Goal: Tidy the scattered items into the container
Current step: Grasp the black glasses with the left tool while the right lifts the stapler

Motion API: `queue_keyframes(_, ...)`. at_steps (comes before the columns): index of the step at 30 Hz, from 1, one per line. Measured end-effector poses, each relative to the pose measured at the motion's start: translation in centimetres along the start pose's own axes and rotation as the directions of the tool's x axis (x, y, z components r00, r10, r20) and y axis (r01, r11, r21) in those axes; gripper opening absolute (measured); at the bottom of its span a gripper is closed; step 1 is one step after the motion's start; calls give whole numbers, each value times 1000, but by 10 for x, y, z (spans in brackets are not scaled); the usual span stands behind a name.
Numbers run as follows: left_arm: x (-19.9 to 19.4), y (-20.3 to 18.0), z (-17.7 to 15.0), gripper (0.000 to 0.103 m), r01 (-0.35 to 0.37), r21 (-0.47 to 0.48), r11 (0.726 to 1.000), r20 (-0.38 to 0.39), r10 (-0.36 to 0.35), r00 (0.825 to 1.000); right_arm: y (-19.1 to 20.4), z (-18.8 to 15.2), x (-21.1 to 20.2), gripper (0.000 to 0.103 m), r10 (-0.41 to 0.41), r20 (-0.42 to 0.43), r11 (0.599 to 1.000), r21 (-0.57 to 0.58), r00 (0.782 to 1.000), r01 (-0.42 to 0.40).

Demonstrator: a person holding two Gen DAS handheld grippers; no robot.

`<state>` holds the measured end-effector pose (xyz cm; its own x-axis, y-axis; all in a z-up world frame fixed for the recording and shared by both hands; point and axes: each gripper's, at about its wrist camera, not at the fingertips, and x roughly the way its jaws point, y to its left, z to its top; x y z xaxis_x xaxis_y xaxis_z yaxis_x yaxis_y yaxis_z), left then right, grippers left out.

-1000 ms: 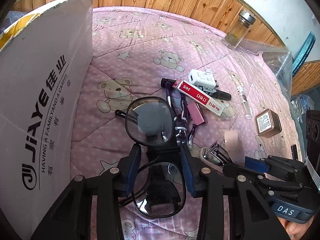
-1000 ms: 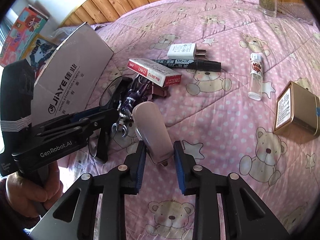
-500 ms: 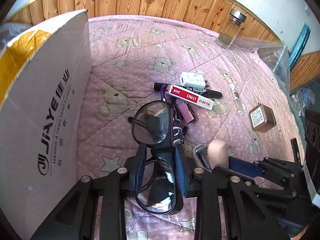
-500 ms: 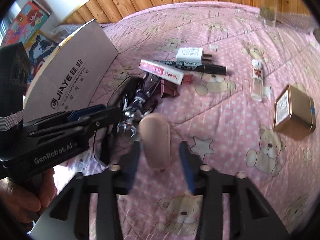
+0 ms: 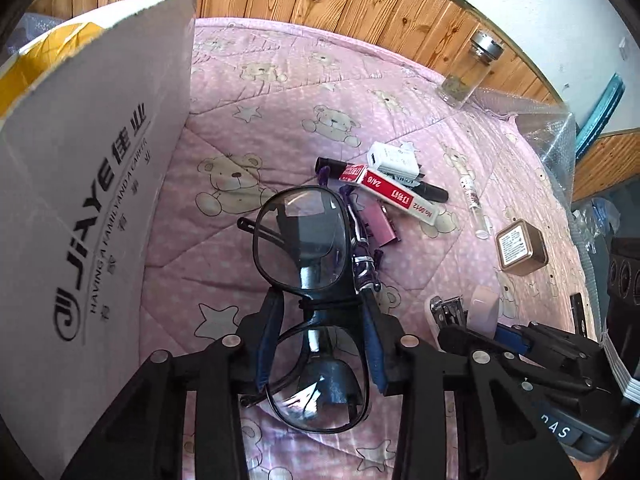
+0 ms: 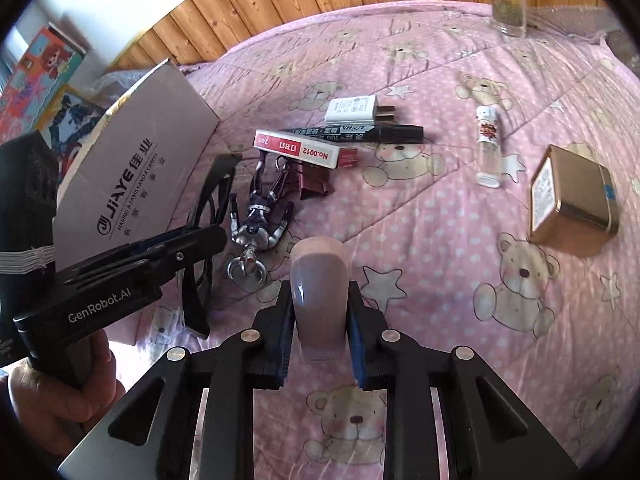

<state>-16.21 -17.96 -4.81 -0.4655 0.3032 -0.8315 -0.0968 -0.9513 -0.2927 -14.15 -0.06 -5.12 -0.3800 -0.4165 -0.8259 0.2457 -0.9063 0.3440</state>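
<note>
The left tool (image 5: 322,334) grips black glasses (image 5: 308,272) by the bridge, the cardboard box (image 5: 92,184) at nine o'clock. The right tool (image 6: 319,322) clamps a pink stapler (image 6: 318,288) above the bed (image 6: 440,240)

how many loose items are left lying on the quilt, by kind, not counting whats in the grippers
charger: 1
marker: 1
staple box: 1
binder clip: 1
toy figure: 1
small vial: 1
gold tin: 1
glass jar: 1
Total: 8

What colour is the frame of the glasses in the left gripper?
Black, with clear lenses; the glasses show best in the left wrist view.
</note>
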Motion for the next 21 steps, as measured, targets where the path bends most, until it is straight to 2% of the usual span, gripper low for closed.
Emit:
queue_keyframes(5, -17, -8, -5, 35, -35, 42, 999, 21, 34, 999, 5, -7, -9, 25, -5, 12, 1000, 14, 1000, 5)
queue_keyframes(10, -36, -11, -9, 30, -11, 35, 999, 38, 10, 999, 13, -15, -21, 25, -3, 30, 1000, 21, 1000, 3)
queue_keyframes(11, -41, -12, -10, 22, -14, 38, 999, 45, 12, 999, 16, -16, -23, 25, -2, 32, 1000, 20, 999, 1)
queue_keyframes(12, -44, -12, -10, 20, -11, 42, 999, 47, 9, 999, 18, -17, -24, 25, -4, 32, 1000, 17, 999, 3)
queue_keyframes(14, -44, -12, -12, 20, 2, 39, 999, 31, -3, 1000, 20, -20, -25, 25, -9, 32, 1000, 16, 999, 8)
queue_keyframes(16, -40, -11, -13, 20, -21, 38, 999, 28, 20, 999, 21, -23, -27, 25, -10, 29, 1000, 24, 1000, 10)
queue_keyframes(19, -26, -10, -9, 25, -23, 33, 999, -1, 24, 1000, 19, -27, -24, 25, -15, 20, 999, 35, 1000, 14)
queue_keyframes(20, -20, -10, -6, 33, -24, 30, 999, -13, 24, 1000, 18, -27, -23, 26, -16, 15, 999, 42, 1000, 16)
queue_keyframes(21, -11, -10, -4, 46, -23, 30, 999, -38, 24, 999, 17, -28, -21, 26, -17, 11, 999, 48, 1000, 17)
